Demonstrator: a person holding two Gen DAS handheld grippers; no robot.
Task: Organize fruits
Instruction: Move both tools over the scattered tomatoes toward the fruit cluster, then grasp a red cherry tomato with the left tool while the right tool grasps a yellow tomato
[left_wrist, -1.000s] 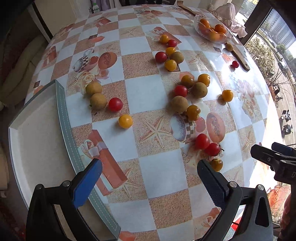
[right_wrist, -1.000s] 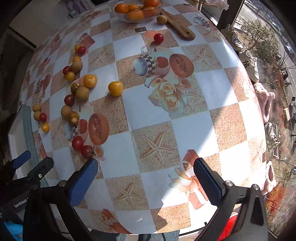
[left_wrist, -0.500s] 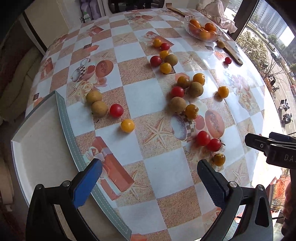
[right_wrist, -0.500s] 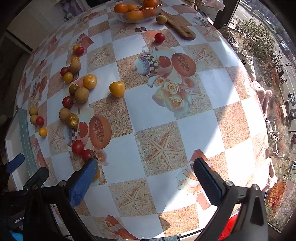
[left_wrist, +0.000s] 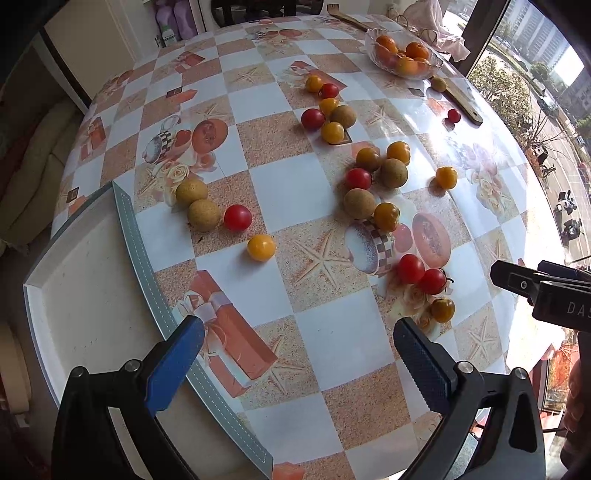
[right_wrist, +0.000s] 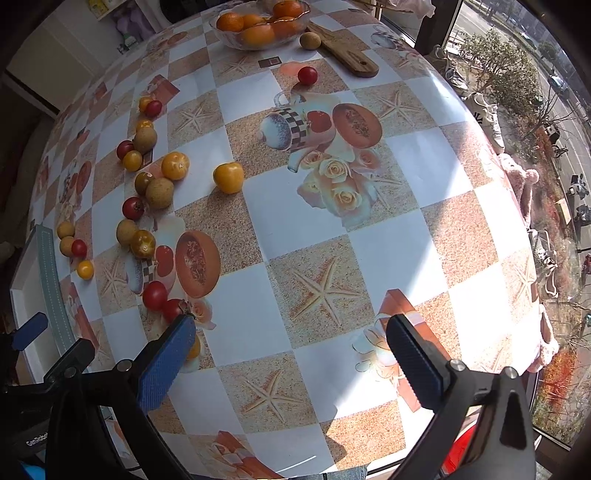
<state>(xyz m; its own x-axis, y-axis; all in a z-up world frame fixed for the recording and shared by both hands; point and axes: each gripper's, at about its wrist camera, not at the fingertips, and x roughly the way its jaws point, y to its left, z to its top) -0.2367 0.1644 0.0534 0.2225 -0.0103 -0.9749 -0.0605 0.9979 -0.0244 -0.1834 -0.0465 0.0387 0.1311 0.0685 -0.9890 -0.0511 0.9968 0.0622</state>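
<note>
Many small fruits lie loose on the checked tablecloth: red tomatoes (left_wrist: 237, 217), yellow tomatoes (left_wrist: 261, 247) and brown round fruits (left_wrist: 203, 215). A white tray (left_wrist: 85, 295) with a grey rim sits at the table's left edge. My left gripper (left_wrist: 299, 354) is open and empty above the near table edge. My right gripper (right_wrist: 291, 354) is open and empty, with its left finger over a yellow tomato (right_wrist: 193, 349). Two red tomatoes (right_wrist: 155, 294) lie just beyond it. The right gripper also shows in the left wrist view (left_wrist: 546, 291).
A glass bowl of oranges (left_wrist: 402, 57) stands at the far right, also in the right wrist view (right_wrist: 258, 26). A wooden board (right_wrist: 347, 55) lies beside it with a brown fruit (right_wrist: 309, 40) and a red tomato (right_wrist: 307, 75). A window runs along the right.
Both grippers have moved forward and lower toward the table; the fruits appear larger and closer. Both stay open. No fruit has moved.
</note>
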